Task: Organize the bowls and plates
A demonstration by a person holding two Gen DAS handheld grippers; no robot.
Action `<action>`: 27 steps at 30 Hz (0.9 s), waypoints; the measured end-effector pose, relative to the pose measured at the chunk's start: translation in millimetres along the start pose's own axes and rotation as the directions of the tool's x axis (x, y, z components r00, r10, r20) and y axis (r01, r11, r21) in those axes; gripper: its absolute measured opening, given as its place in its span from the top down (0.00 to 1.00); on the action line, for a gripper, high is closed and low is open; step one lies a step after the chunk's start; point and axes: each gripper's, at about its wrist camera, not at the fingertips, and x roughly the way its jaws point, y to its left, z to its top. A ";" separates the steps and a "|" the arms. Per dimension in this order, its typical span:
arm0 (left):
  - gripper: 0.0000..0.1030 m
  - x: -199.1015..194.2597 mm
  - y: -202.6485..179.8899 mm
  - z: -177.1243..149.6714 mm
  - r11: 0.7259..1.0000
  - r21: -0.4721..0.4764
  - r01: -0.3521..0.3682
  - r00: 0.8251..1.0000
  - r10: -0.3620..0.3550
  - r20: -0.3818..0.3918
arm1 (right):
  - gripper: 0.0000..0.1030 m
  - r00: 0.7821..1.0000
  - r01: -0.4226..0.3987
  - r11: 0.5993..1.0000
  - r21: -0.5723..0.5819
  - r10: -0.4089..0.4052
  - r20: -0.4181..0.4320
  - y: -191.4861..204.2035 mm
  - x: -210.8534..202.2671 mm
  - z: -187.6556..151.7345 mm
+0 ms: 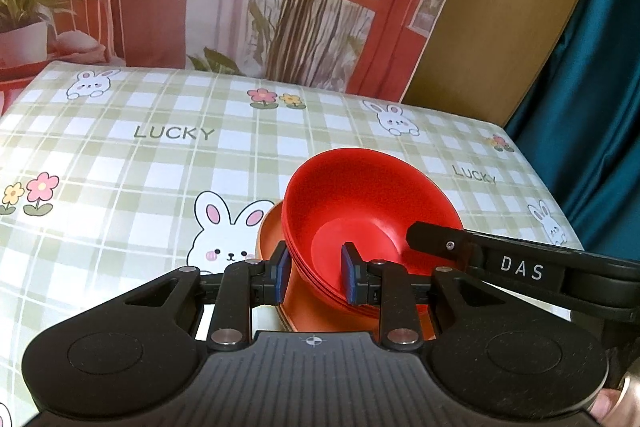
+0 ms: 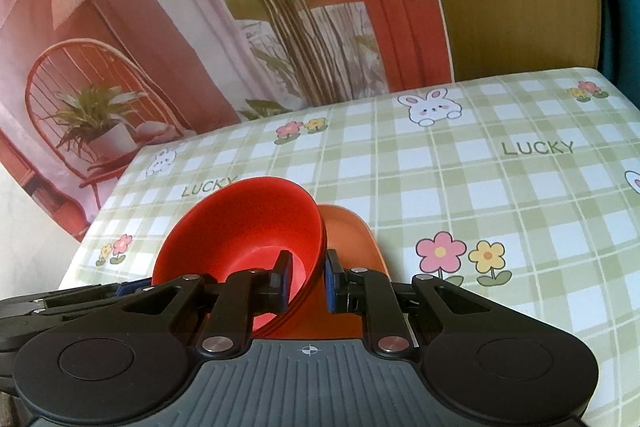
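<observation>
A stack of red bowls [image 1: 360, 211] is nested together and rests on an orange plate [image 1: 269, 231] on the checked tablecloth. My left gripper [image 1: 314, 273] straddles the stack's near rim, one finger outside, one inside, and seems closed on it. My right gripper [image 2: 306, 277] grips the same stack [image 2: 248, 223] at its right rim, one finger inside, one outside over the orange plate [image 2: 352, 231]. The right gripper's arm shows in the left wrist view [image 1: 520, 263], reaching into the bowl.
The table [image 1: 160, 155] carries a green checked cloth with rabbits, flowers and "LUCKY" print. A printed backdrop of plants and a red door [image 2: 280, 27] hangs behind it. A teal curtain [image 1: 592, 87] hangs past the table's right edge.
</observation>
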 end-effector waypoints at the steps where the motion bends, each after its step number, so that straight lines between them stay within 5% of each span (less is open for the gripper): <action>1: 0.72 0.4 0.4 -1.2 1.000 -0.001 -0.001 1.000 0.001 -0.002 | 0.84 1.000 0.001 1.000 -0.001 -0.001 -0.001 -0.2 0.9 -1.2; 27: 0.72 4.5 -2.6 -11.0 0.997 0.048 -0.054 0.998 0.055 -0.032 | 0.84 0.999 -0.004 1.000 0.001 0.004 -0.049 -1.6 8.2 -16.6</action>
